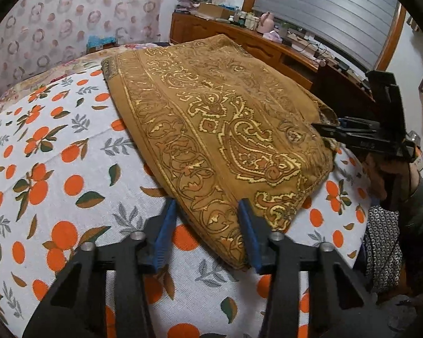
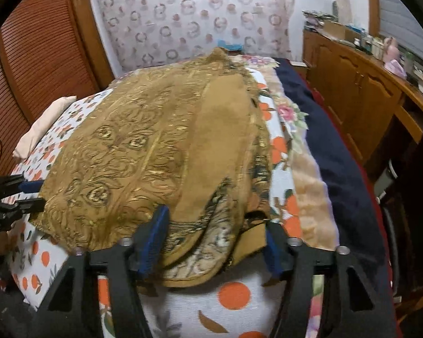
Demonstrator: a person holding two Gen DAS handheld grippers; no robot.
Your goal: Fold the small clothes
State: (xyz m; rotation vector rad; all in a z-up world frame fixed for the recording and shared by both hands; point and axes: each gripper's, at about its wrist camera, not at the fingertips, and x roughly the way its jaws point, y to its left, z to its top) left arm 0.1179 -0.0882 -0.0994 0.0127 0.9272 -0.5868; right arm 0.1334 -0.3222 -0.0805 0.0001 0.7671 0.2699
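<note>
Brown paisley cloth (image 1: 211,129) lies folded on the bed (image 1: 56,169), over the orange-print sheet.

Left gripper (image 1: 208,211): jaws part-open, straddling the cloth's near corner. Blue pads (image 1: 166,225) sit either side of the edge; left pad looks clear of the fabric, right pad at or on it, so probably no pinch, but the corner hides the contact. Fingertips partly buried behind the cloth.

Right gripper (image 2: 215,225): jaws apart, the loose rumpled corner bunched between them. Right pad (image 2: 272,250) is half hidden by a flap; whether either pad presses cannot be told.

Left view only: the right gripper (image 1: 324,132) seen side-on at the cloth's far right edge, a hand (image 1: 380,174) beneath it, cut off by the frame. Also the top pattern in full and a cluttered desk (image 1: 268,42) under a shutter.

Right view only: the lifted underside layers, a pale pillow (image 2: 45,124), a dark blanket (image 2: 324,140) and a floral edge along the right side, a wooden slatted door (image 2: 36,56) left. The left gripper (image 2: 28,194) shows only as dark tips at the left edge, blurred.
</note>
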